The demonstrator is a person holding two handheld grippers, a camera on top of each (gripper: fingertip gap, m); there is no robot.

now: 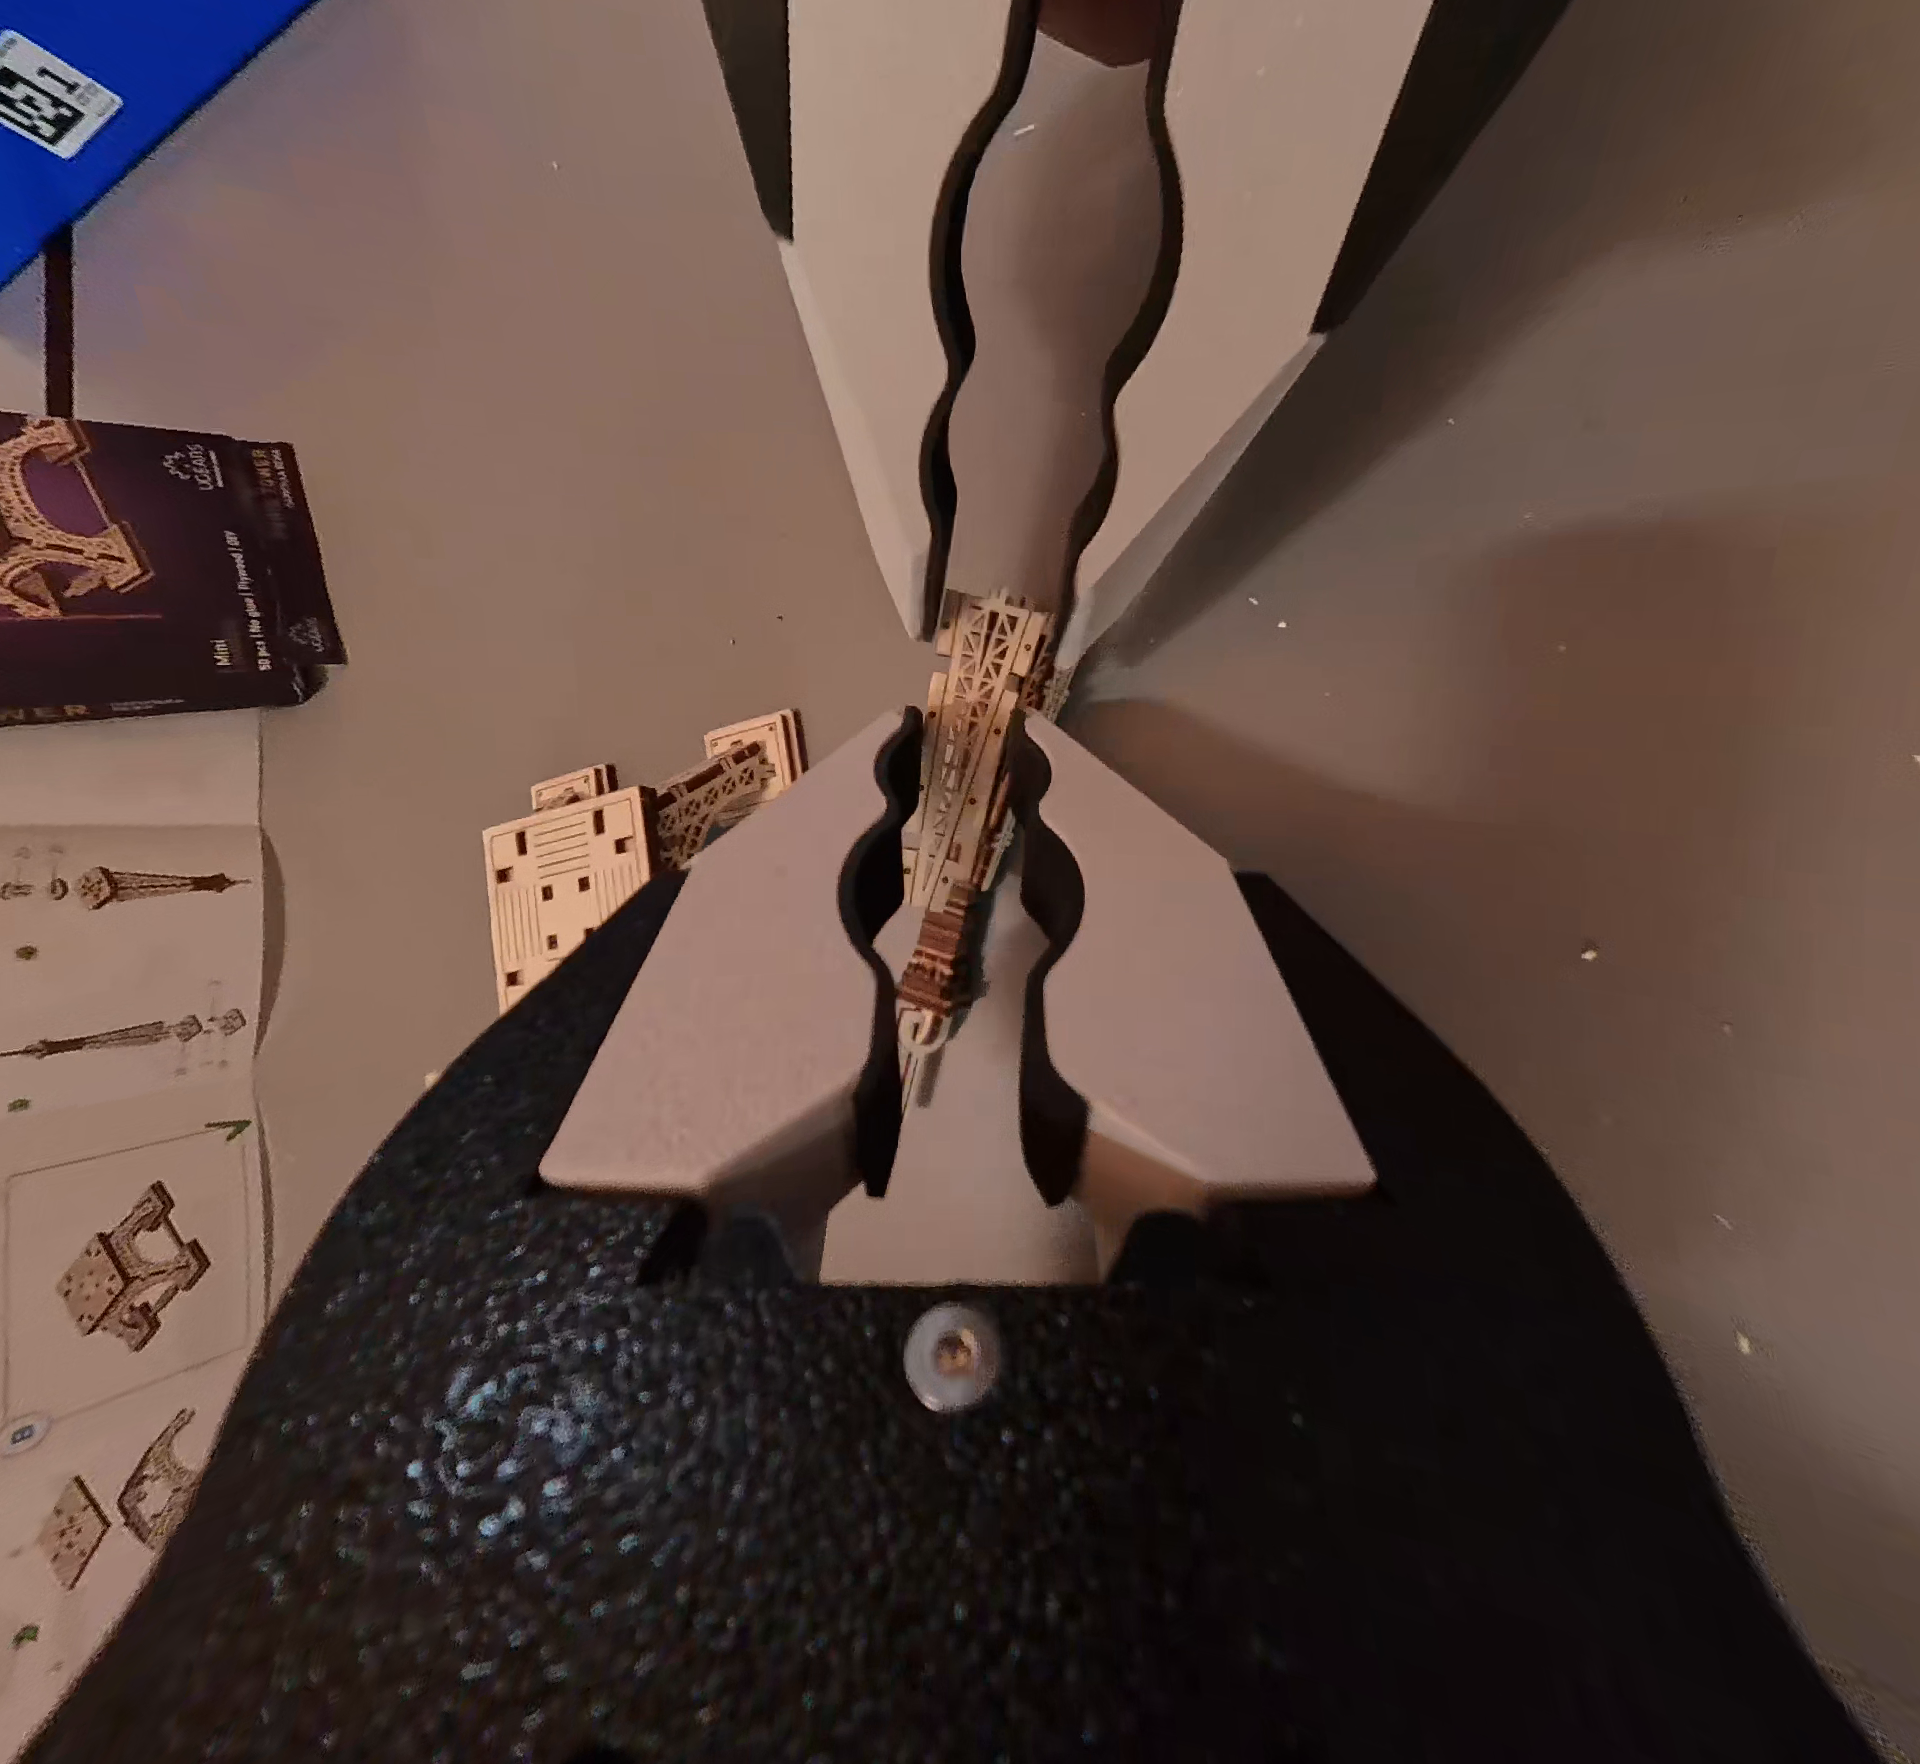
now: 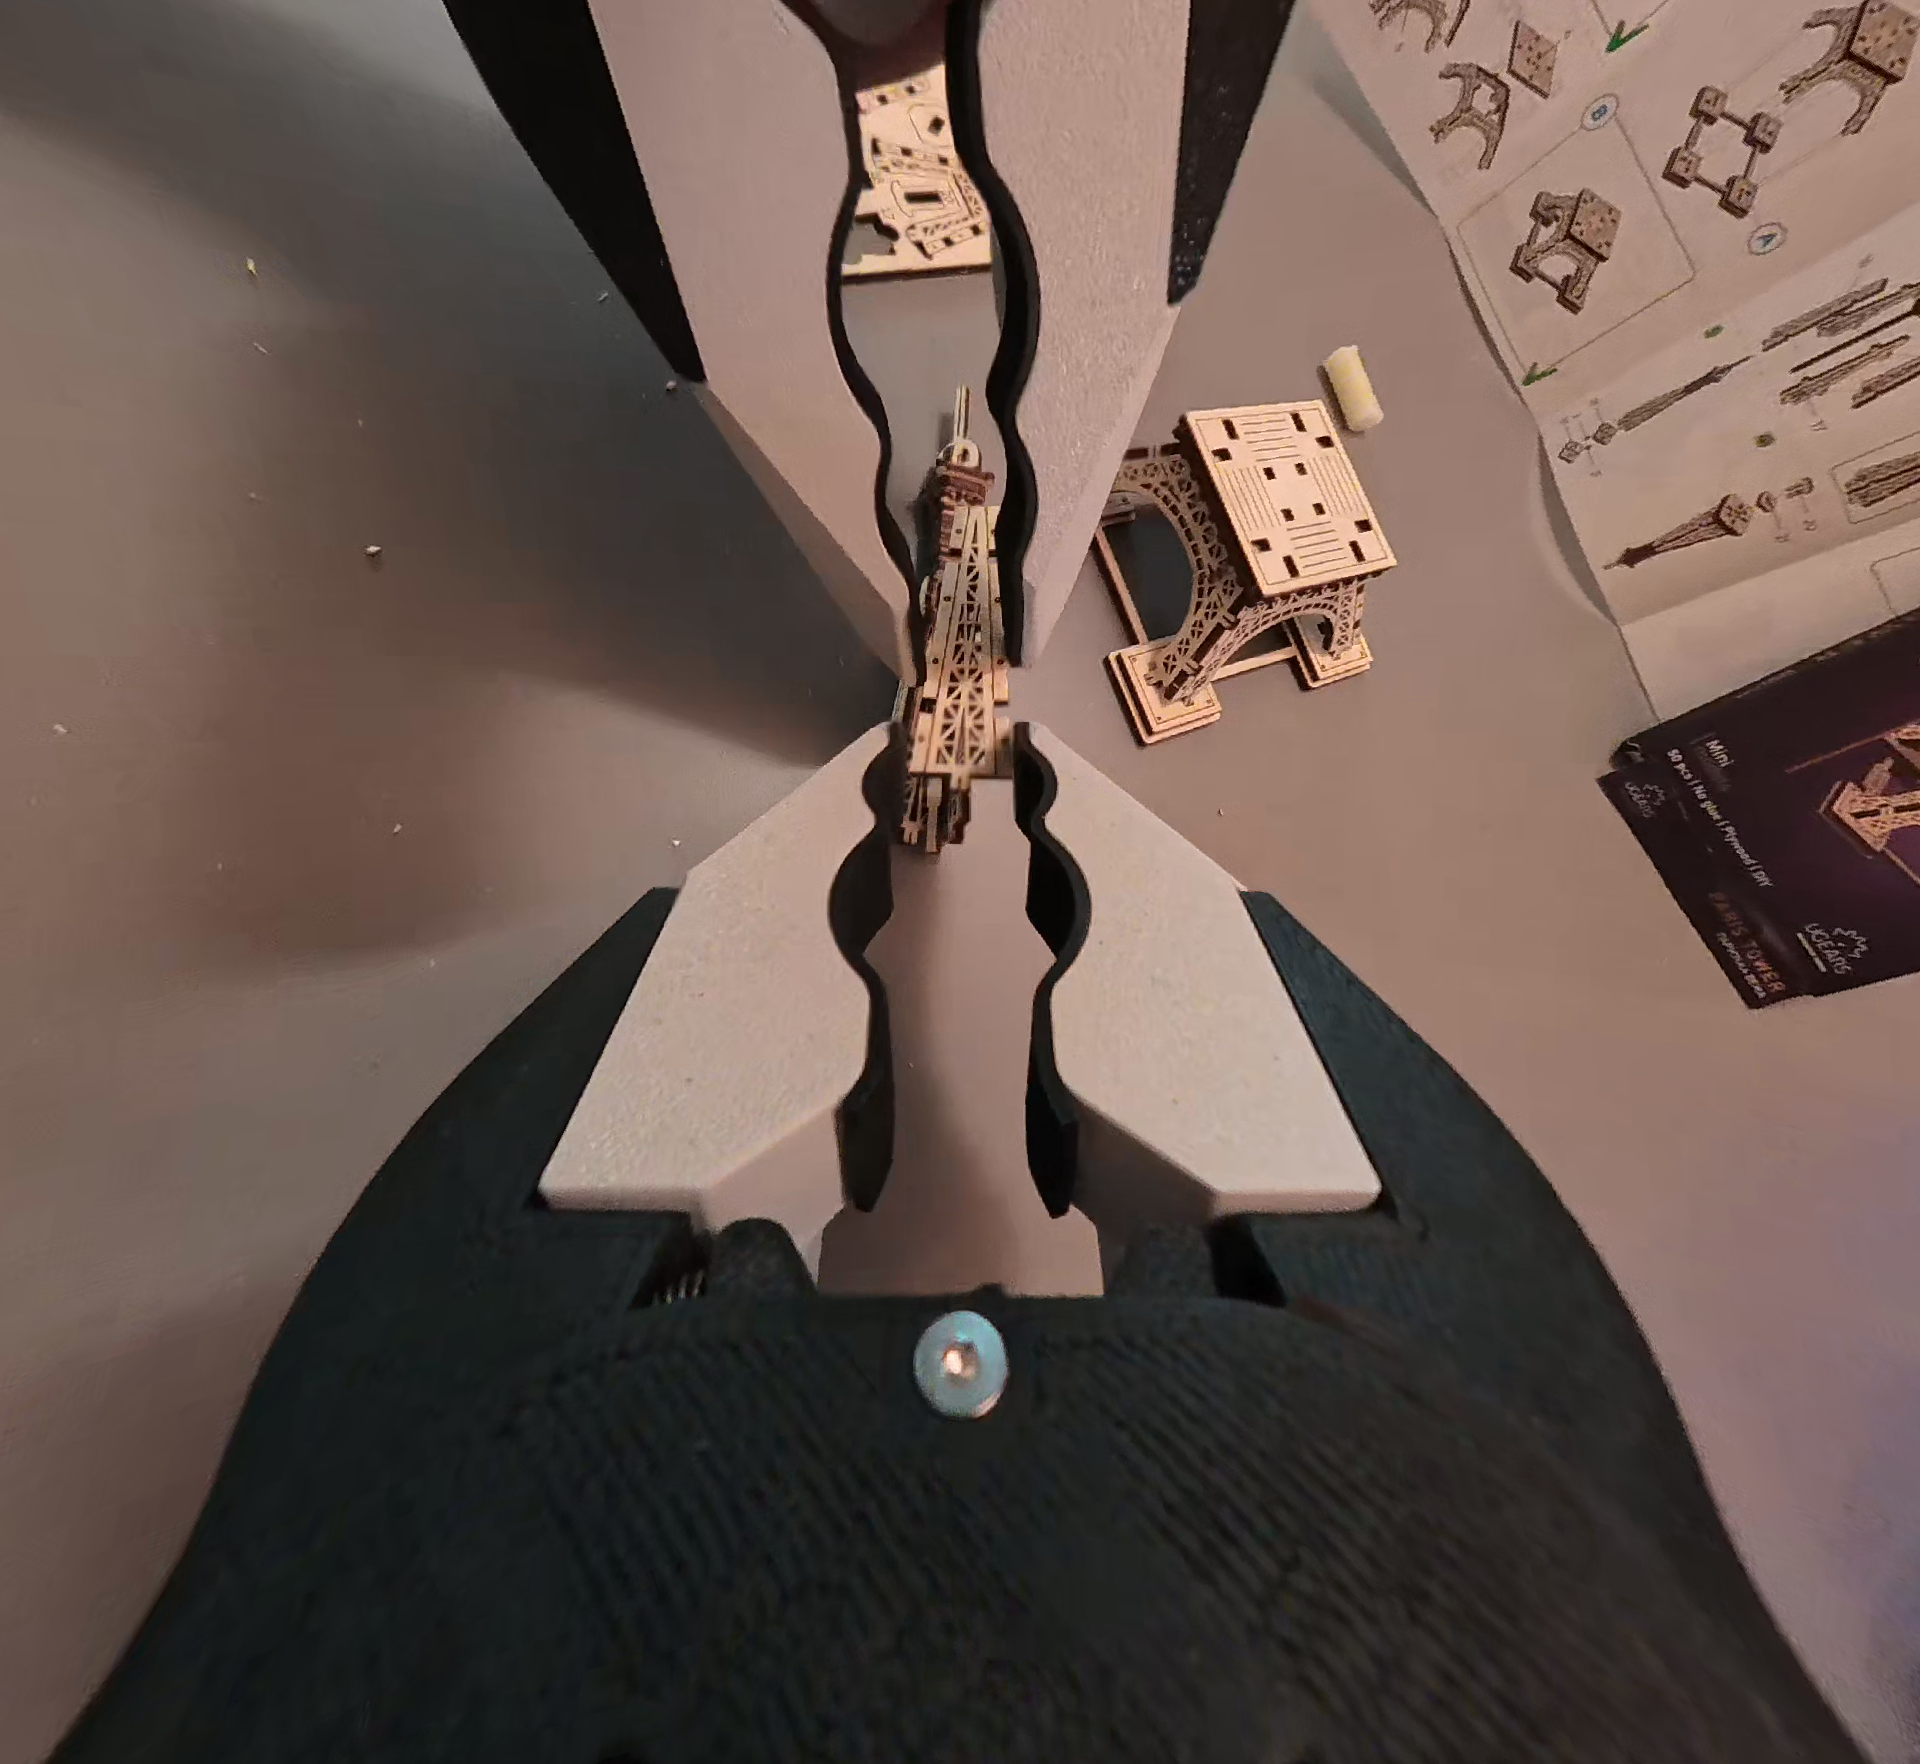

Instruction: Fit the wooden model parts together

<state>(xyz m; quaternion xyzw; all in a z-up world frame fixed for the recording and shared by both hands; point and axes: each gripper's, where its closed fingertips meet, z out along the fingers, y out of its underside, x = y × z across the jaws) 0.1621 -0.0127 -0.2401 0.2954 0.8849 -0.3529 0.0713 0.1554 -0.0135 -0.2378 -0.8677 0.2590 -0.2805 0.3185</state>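
- While both tools meet nose to nose over the grey table [image 2: 312, 675], the wooden spire [image 2: 951, 634] hangs between them, off the surface, one end in each tool.
- The right gripper [image 2: 961, 738] pinches the spire's wide lattice end at its very tips; the wavy black pads further back stand apart with nothing in them.
- The left gripper [image 1: 961, 758] is closed round the spire's narrower run, and in the left wrist view the dark-banded top and thin mast [image 1: 925, 1008] point back toward the camera, between the jaws.
- The tower base [image 2: 1257, 561], four arched legs under a slotted square deck, sits on the table just right of the tools, deck slots facing up and untouched.
- To my eye this spire is feather-light but brittle: thin laser-cut plywood, all open lattice, stiff along its length and easy to crush sideways.
- Best hold looks to be the solid corner rails of the wide end, never the mast, which would likely snap.
- Likely next: lower the wide end square onto the deck slots; a tilted press could shear the tabs.
- Off to the side lie the instruction sheet [image 2: 1662, 156], the dark kit box [image 2: 1766, 831], a small pale wax-like stick [image 2: 1351, 384], and a part-emptied cut sheet [image 2: 914, 187] seen through the left tool's jaws.
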